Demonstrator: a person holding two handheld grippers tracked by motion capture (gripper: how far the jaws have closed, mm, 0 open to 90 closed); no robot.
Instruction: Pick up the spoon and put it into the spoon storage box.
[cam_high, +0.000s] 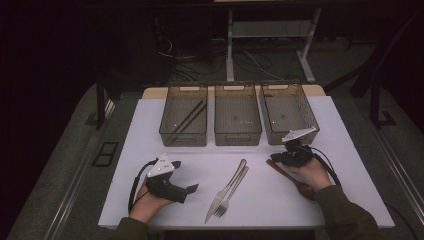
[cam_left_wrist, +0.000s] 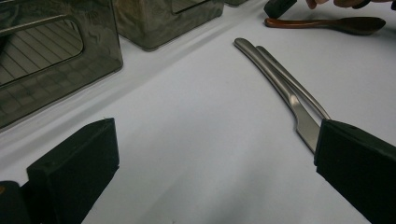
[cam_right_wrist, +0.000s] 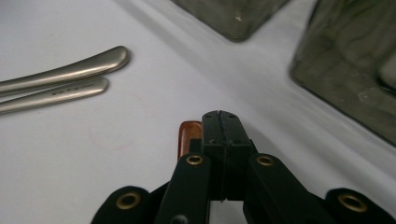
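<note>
The right gripper (cam_right_wrist: 219, 116) has its jaws pressed together with nothing between them, just beside the end of the brown wooden spoon (cam_high: 292, 177), which lies on the white table (cam_high: 270, 200) under the right hand. The left gripper (cam_high: 189, 191) rests with jaws wide apart, near the steel knife (cam_high: 226, 191) and steel fork (cam_high: 234, 190).

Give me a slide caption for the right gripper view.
Shut right gripper over a brown wooden spoon handle, beside two steel cutlery handles.

A white table (cam_high: 150, 200) carries three bins (cam_high: 237, 121), knife (cam_high: 222, 192), fork (cam_high: 235, 190), wooden spoon (cam_high: 300, 186).
</note>
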